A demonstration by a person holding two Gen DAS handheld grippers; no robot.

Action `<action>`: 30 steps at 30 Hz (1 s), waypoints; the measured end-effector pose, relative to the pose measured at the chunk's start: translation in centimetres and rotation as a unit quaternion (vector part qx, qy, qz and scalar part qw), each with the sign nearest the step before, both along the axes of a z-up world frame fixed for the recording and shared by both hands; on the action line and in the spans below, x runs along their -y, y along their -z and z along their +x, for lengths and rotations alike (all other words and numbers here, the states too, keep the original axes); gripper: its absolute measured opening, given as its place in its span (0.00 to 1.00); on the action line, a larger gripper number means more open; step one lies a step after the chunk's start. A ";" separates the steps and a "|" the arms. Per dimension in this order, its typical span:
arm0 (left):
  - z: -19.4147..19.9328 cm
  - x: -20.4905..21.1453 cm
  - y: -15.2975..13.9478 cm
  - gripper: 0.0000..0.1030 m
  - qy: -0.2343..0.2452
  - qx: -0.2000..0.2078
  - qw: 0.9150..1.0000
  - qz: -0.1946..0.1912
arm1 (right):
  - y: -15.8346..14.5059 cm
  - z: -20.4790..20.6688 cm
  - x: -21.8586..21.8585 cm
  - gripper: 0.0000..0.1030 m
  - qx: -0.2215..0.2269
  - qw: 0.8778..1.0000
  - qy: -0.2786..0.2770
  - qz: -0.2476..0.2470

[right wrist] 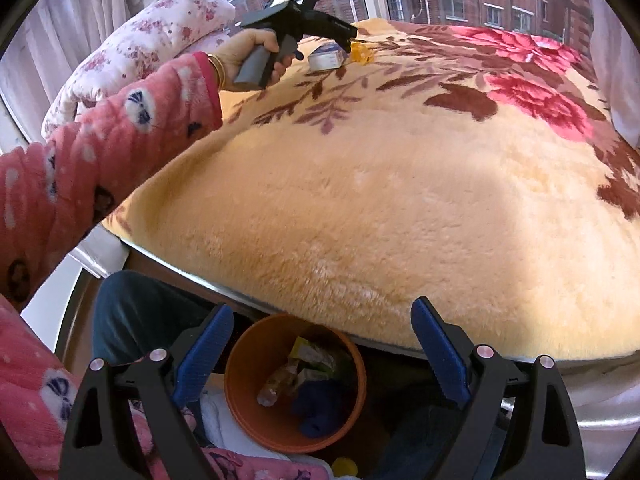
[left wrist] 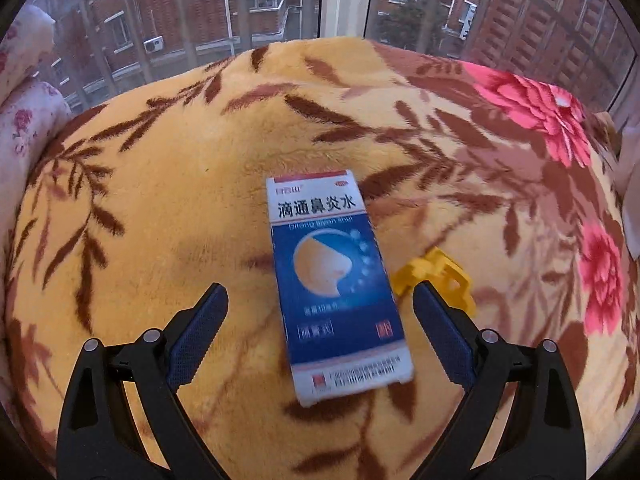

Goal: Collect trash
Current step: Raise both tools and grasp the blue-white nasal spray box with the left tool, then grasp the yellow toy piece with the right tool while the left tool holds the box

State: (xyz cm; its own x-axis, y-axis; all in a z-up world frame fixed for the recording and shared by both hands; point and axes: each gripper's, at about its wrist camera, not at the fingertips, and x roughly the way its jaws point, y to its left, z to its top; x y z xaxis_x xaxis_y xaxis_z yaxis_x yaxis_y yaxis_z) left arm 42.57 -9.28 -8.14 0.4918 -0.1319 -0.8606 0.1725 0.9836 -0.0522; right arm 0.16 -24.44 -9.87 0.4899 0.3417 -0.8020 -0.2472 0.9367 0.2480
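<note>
A blue and white medicine box (left wrist: pixel 336 284) lies flat on the floral blanket (left wrist: pixel 168 200). My left gripper (left wrist: pixel 320 300) is open, its fingers on either side of the box and not touching it. A yellow plastic piece (left wrist: pixel 440 276) lies just right of the box. In the right wrist view the box (right wrist: pixel 326 57) and yellow piece (right wrist: pixel 362 53) show far off under the left gripper. My right gripper (right wrist: pixel 322 328) is open and empty above an orange bin (right wrist: pixel 240 392) holding several pieces of trash.
The bin stands on the floor below the blanket's near edge (right wrist: pixel 280 312). A floral quilt (right wrist: pixel 152 40) is piled at the left. Windows (left wrist: pixel 248 0) stand behind the bed. The person's pink sleeve (right wrist: pixel 80 168) crosses the left side.
</note>
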 end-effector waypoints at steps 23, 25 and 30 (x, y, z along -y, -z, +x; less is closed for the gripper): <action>-8.3 -4.4 -3.9 0.49 0.008 0.030 0.999 -0.012 | -2.3 -0.2 -0.5 0.86 0.040 0.999 -0.005 -0.006; -10.4 -5.2 -4.7 0.49 0.012 0.040 0.999 -0.013 | -2.6 0.2 -0.7 0.86 0.047 0.999 -0.008 -0.003; -16.7 -7.0 -6.2 0.49 0.022 0.060 0.998 -0.009 | -3.4 2.4 -1.3 0.86 0.062 0.998 -0.009 -0.014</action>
State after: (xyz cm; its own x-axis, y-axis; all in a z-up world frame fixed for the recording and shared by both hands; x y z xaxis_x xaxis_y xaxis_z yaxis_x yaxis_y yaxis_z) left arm 25.84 -2.29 -1.93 0.5849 -0.1698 -0.7931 0.2210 0.9742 -0.0456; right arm 2.60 -23.11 -6.46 0.5792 0.3297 -0.7455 -0.2915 0.9379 0.1882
